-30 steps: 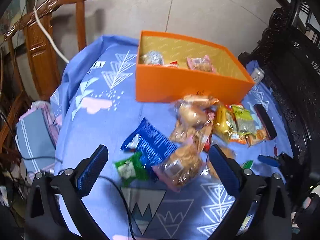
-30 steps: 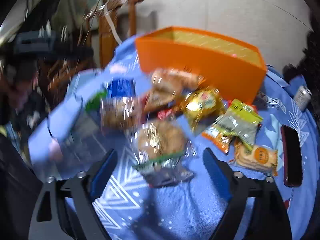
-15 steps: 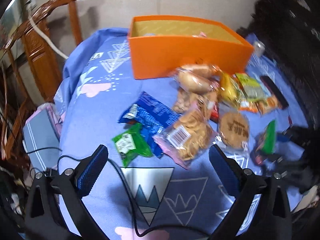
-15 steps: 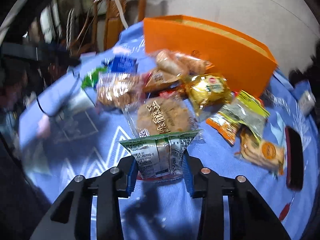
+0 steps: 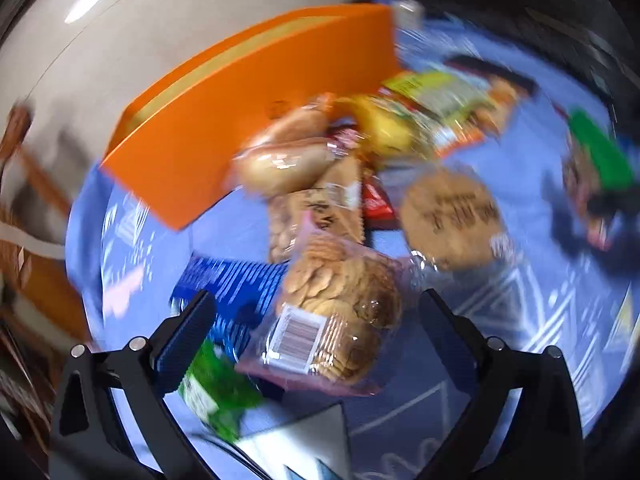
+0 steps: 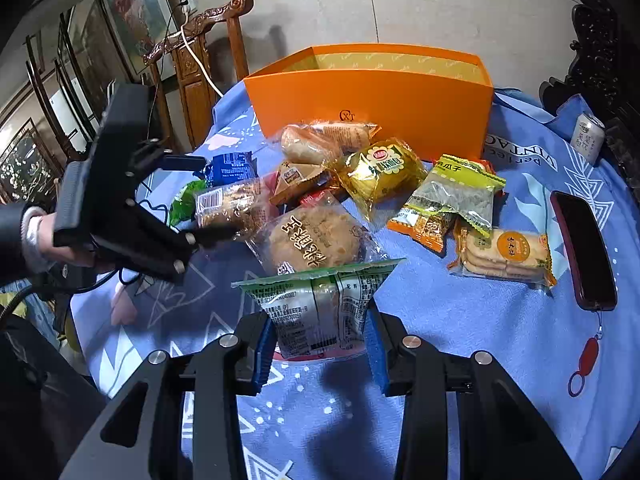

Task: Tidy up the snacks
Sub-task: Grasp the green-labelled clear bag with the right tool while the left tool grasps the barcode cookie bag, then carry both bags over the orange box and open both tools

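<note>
My right gripper (image 6: 320, 344) is shut on a green-edged snack packet (image 6: 320, 308) and holds it above the blue cloth. An orange box (image 6: 372, 96) stands at the back of the table. In front of it lies a pile of snacks: a round cake packet (image 6: 312, 240), a gold packet (image 6: 380, 168), a bread roll (image 6: 316, 140). My left gripper (image 5: 316, 320) is open, low over a cracker packet (image 5: 336, 304) that lies between its fingers. The left gripper also shows in the right wrist view (image 6: 120, 200).
A black phone (image 6: 582, 248) and a drink can (image 6: 586, 136) lie at the right. A seed packet (image 6: 456, 192) and a biscuit packet (image 6: 506, 254) lie beside the pile. A wooden chair (image 6: 200, 60) stands behind the table at the left.
My right gripper closed on the green packet and lifted it. My left gripper swung down and in toward the cracker packet; its view is blurred with motion.
</note>
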`<state>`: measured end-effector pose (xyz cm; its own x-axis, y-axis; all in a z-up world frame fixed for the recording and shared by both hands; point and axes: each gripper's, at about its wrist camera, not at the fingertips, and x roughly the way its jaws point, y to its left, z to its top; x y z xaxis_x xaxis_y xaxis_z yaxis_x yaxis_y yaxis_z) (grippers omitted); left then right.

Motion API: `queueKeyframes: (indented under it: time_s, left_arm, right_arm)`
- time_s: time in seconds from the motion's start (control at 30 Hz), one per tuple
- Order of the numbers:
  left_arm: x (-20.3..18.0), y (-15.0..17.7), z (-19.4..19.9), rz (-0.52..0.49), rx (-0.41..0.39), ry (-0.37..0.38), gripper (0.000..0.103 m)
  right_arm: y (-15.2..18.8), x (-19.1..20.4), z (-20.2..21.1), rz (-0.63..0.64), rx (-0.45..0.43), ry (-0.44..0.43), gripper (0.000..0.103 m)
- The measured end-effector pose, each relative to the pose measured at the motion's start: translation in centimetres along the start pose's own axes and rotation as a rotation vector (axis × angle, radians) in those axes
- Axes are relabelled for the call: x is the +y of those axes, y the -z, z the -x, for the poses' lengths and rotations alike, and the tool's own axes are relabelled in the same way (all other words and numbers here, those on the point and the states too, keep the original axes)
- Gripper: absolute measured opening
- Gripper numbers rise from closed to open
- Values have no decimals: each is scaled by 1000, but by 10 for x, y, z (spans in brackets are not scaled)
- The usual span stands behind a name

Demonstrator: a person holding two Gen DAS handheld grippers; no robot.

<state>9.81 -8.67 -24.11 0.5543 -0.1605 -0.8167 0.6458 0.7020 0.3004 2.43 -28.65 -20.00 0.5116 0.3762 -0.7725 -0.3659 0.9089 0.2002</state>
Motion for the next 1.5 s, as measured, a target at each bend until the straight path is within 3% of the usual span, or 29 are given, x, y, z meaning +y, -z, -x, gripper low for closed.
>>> queueKeyframes:
  time_s: [0.13, 0.27, 0.33, 0.47, 0.57, 0.83, 1.13, 1.33, 1.5]
  left_arm:
    - [-7, 0, -11, -149, 9, -16, 99]
    - [-14, 1, -26, -252, 61, 79, 99]
    - [-14, 2, -30, -259, 37, 102, 99]
    - [-5, 1, -36, -206, 42, 188, 68]
    - [-5, 4, -37, -223, 37, 218, 61]
    - [5, 15, -31, -113, 26, 245, 56]
    - [25, 24, 13, -43, -37, 228, 55]
    - [46, -16, 55, 46, -97, 211, 55]
    - [84, -62, 76, 193, -177, 168, 55]
  right_arm:
    - [-3, 2, 1, -21, -13, 11, 39]
    - [-4, 1, 1, -50, -15, 30, 40]
    - [-3, 1, 2, -60, -14, 41, 40]
    - [-3, 0, 6, -77, -15, 62, 40]
    - [-5, 0, 7, -82, -10, 63, 40]
    - [-14, 5, 8, -76, -23, 61, 40]
    - [-22, 13, 9, -58, -31, 30, 40]
    - [-57, 18, 19, -40, -100, 16, 40]
    - [-109, 12, 35, -57, -214, 12, 40]
